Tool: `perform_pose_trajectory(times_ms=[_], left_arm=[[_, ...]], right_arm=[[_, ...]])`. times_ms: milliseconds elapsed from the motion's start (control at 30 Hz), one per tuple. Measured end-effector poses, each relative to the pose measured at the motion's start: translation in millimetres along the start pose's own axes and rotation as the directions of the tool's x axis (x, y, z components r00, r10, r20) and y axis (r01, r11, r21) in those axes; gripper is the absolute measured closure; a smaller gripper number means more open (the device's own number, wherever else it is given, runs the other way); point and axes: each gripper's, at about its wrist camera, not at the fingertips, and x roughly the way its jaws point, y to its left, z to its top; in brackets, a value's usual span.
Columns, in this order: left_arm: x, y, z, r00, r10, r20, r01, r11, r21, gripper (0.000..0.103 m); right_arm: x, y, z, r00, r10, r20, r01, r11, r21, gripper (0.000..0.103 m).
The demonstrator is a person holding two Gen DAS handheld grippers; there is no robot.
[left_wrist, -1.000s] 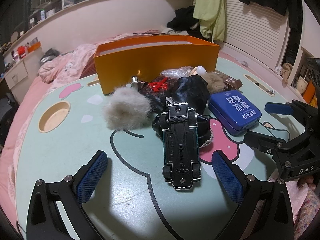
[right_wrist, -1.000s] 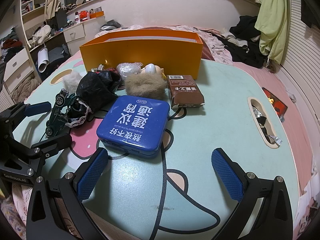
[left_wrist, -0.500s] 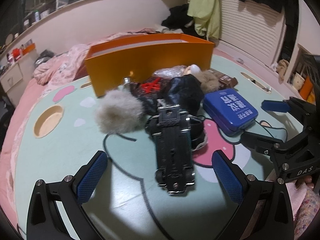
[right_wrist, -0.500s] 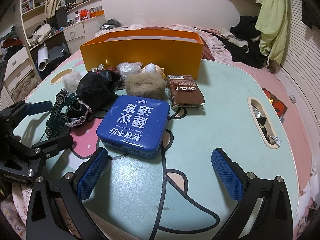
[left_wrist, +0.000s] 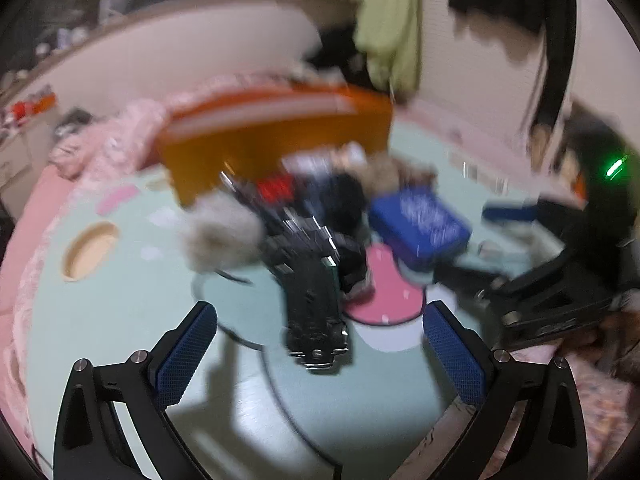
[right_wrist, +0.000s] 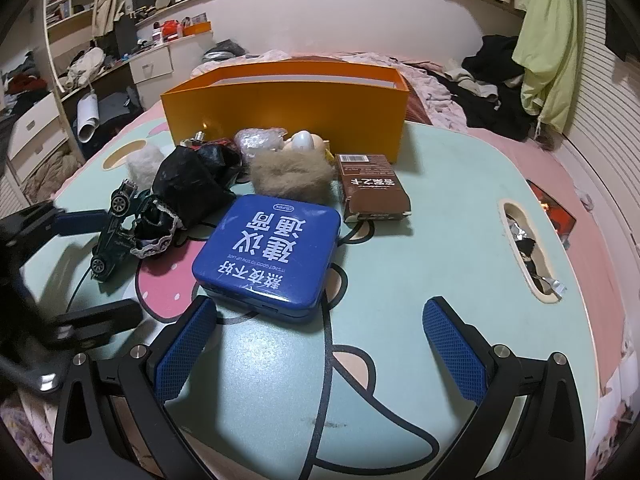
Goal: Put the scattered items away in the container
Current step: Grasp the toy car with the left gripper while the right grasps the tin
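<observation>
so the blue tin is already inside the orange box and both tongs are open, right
Not quite. The blue tin is not in the orange box; the right wrist view shows it lying on the table in front of the box, apart from it. The rest holds: the left tongs and the right tongs are both open and hold nothing.

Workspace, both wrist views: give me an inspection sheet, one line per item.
Surface: mint cartoon-print table, cut-out slots at its edges.
Job's things: orange box upright at the far side; blue tin, toy car, brown carton, fur tufts, black bag lie outside it.
Clutter: foil scraps in the right slot.
Grippers: left gripper open, toy car ahead; right gripper open, empty.
Cables: nothing seen.
Surroundings: bedding, hanging clothes, shelves.
</observation>
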Motion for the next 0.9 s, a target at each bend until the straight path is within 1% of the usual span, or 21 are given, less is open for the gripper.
perform_pose_trajectory(times_ms=[67,100,133,167,200,233,267,300,367,400,433,467,500,533,567,600,633,733,767,833,900], left_arm=[[-23,10,1,0.996,0.038,0.078,-0.033,0.998,-0.060,0.000],[-28,13,2,0.995,0.054,0.086,-0.047,0.996,-0.078,0.000],[-31,18,2,0.996,0.064,0.070,-0.056,0.993,-0.106,0.000],[-31,23,3,0.998,0.053,0.033,-0.048,0.990,-0.135,0.000],[-28,27,3,1.000,0.015,-0.011,-0.017,0.985,-0.170,0.000],[-23,32,2,0.996,-0.069,-0.058,0.053,0.971,-0.233,0.000],[-21,36,1,0.990,-0.121,-0.073,0.096,0.956,-0.278,0.000],[-21,36,1,0.991,-0.118,-0.068,0.093,0.950,-0.298,0.000],[-22,30,1,0.997,-0.029,-0.065,0.010,0.964,-0.265,0.000],[-24,25,2,0.998,0.019,-0.061,-0.034,0.971,-0.238,0.000],[-25,22,3,0.997,0.049,-0.057,-0.060,0.973,-0.223,0.000],[-25,21,4,0.997,0.052,-0.055,-0.063,0.972,-0.225,0.000],[-25,21,5,0.998,0.030,-0.051,-0.041,0.971,-0.235,0.000],[-27,22,4,0.999,-0.005,-0.040,-0.005,0.970,-0.244,0.000],[-27,23,3,0.999,-0.025,-0.032,0.017,0.968,-0.249,0.000],[-25,23,3,0.999,-0.021,-0.032,0.013,0.968,-0.252,0.000],[-23,24,3,0.999,0.014,-0.045,-0.025,0.968,-0.250,0.000],[-15,27,3,0.992,0.094,-0.086,-0.113,0.961,-0.253,0.000],[-13,29,4,0.992,0.089,-0.093,-0.110,0.959,-0.260,0.000],[-8,30,6,0.995,0.037,-0.090,-0.061,0.960,-0.272,0.000],[-4,25,9,0.995,0.018,-0.098,-0.042,0.966,-0.254,0.000]], right_arm=[[-5,4,4,0.999,-0.022,0.023,0.023,1.000,-0.019,0.000],[-7,8,8,0.999,-0.035,0.037,0.036,0.999,-0.032,0.000],[-8,11,11,0.998,-0.040,0.044,0.042,0.998,-0.042,0.000],[-8,15,16,0.998,-0.039,0.046,0.042,0.998,-0.050,0.000],[-7,18,21,0.998,-0.036,0.042,0.038,0.998,-0.050,0.000],[-5,19,25,0.999,-0.034,0.034,0.035,0.998,-0.043,0.000],[-2,20,28,0.999,-0.032,0.022,0.033,0.999,-0.029,0.000],[1,20,32,1.000,-0.025,0.009,0.025,1.000,-0.006,0.000],[6,19,35,1.000,-0.021,-0.021,0.021,0.999,0.028,0.000],[9,19,35,0.999,-0.018,-0.035,0.019,0.999,0.041,0.000],[10,19,35,0.999,-0.016,-0.043,0.018,0.999,0.047,0.000],[12,19,33,0.999,-0.014,-0.050,0.016,0.999,0.049,0.000],[14,19,32,0.998,0.000,-0.059,0.004,0.999,0.052,0.002],[15,19,30,0.998,0.012,-0.065,-0.009,0.998,0.057,0.008],[16,19,28,0.997,0.023,-0.072,-0.019,0.998,0.062,0.027],[13,19,26,0.998,0.007,-0.061,-0.004,0.998,0.061,0.035],[10,18,23,0.999,0.001,-0.053,0.003,0.998,0.061,0.035],[-1,13,13,0.997,0.074,-0.021,-0.072,0.995,0.072,0.035],[-6,10,10,0.996,0.089,-0.006,-0.089,0.993,0.076,0.036],[-13,6,5,0.994,0.109,0.020,-0.110,0.990,0.087,0.036],[-18,2,1,0.992,0.121,0.040,-0.124,0.986,0.108,0.036]])
